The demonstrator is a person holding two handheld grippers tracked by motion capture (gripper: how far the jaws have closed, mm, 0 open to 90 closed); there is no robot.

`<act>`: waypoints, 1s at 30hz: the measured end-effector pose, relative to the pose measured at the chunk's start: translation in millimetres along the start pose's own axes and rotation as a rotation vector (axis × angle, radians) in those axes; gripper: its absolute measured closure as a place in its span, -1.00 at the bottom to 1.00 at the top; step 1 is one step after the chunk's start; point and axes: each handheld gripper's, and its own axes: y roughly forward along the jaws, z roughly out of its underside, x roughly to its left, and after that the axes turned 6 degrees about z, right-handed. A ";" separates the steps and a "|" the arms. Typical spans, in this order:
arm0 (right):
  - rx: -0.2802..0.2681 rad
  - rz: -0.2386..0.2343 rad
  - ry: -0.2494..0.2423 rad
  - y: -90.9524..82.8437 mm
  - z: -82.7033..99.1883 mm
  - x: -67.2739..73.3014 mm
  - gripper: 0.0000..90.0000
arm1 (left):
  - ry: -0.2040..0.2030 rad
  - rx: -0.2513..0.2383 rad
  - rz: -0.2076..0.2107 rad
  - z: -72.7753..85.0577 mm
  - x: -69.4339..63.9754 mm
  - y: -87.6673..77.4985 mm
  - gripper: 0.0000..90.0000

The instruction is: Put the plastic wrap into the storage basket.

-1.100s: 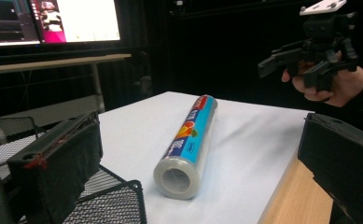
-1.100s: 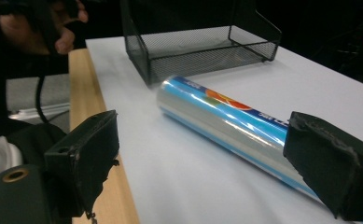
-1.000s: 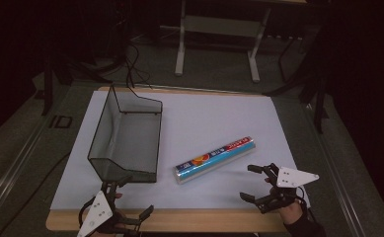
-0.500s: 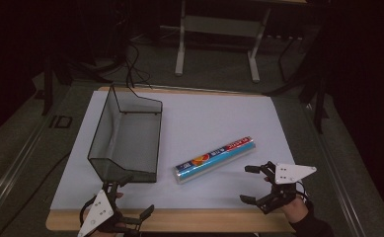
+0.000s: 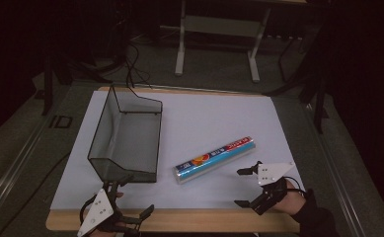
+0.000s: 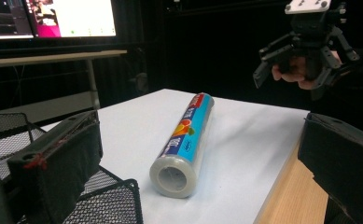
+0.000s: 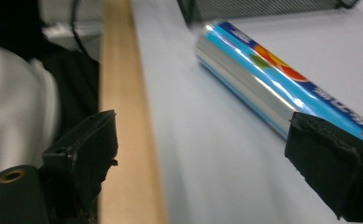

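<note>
The room is dark, with a grey floor around the bench [image 5: 278, 224] and a metal frame on two legs [image 5: 216, 47] standing beyond its far edge; black cables [image 5: 130, 59] trail across the floor at the far left. In the left gripper view a lit screen [image 6: 53, 18] glows on the far wall above a long shelf. The bench is pale wood, and a white sheet [image 5: 204, 123] covers nearly all of its top, leaving a bare wooden strip along the near edge.

A black wire-mesh basket [image 5: 125, 136] stands on the left half of the sheet, its tall back to the left. Just right of it, near the middle of the sheet, lies the roll [image 5: 214, 159], on its side and slanted from near left to far right. It is a shiny silver cylinder wrapped in a blue label with red, orange and white print, and its near end shows a hollow core.

The right gripper [image 5: 246, 186] is near the bench's right near corner, close to the roll's far end but apart from it, jaws spread wide and empty. The left gripper [image 5: 133, 200] is at the near left edge by the basket's near end, jaws likewise wide apart, holding nothing.
</note>
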 end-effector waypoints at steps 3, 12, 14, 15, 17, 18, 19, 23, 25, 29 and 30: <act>0.057 -0.003 -0.013 6.5 -2.9 -5.4 -0.79 | 0.001 -0.002 0.004 -0.2 -0.5 -0.1 -0.99; 0.173 -0.027 -0.042 20.6 -10.0 -21.0 -0.82 | 0.002 0.000 0.012 -0.2 -1.1 0.1 -0.99; 0.185 -0.004 -0.057 22.0 -10.8 -22.3 -0.81 | 0.002 0.000 0.012 -0.2 -1.2 0.1 -0.99; 0.199 -0.019 -0.058 23.4 -11.8 -24.5 -0.81 | 0.004 0.002 0.015 -0.2 -1.3 0.2 -0.99; 0.227 -0.016 -0.079 25.8 -15.6 -28.1 -0.81 | 0.004 0.003 0.016 -0.1 -1.3 0.4 -0.99; 0.231 -0.003 -0.094 26.1 -17.2 -29.2 -0.81 | 0.003 0.004 0.017 -0.1 -1.3 0.5 -0.99; 0.236 -0.003 -0.100 26.4 -18.8 -30.9 -0.81 | 0.004 0.005 0.016 0.0 -1.3 0.6 -0.99; 0.288 -0.004 -0.112 29.7 -24.0 -39.3 -0.81 | 0.003 0.004 0.017 -0.1 -1.3 0.6 -0.99; 0.319 -0.019 -0.115 32.5 -26.1 -43.5 -0.81 | 0.004 0.003 0.016 -0.1 -1.3 0.5 -0.99; 0.370 -0.007 -0.131 39.8 -31.0 -48.1 -0.80 | 0.009 -0.001 0.002 -0.6 -1.5 -0.2 -0.99; 0.388 -0.018 -0.129 42.2 -32.6 -49.3 -0.80 | 0.010 -0.001 0.001 -0.4 -1.4 -0.4 -0.99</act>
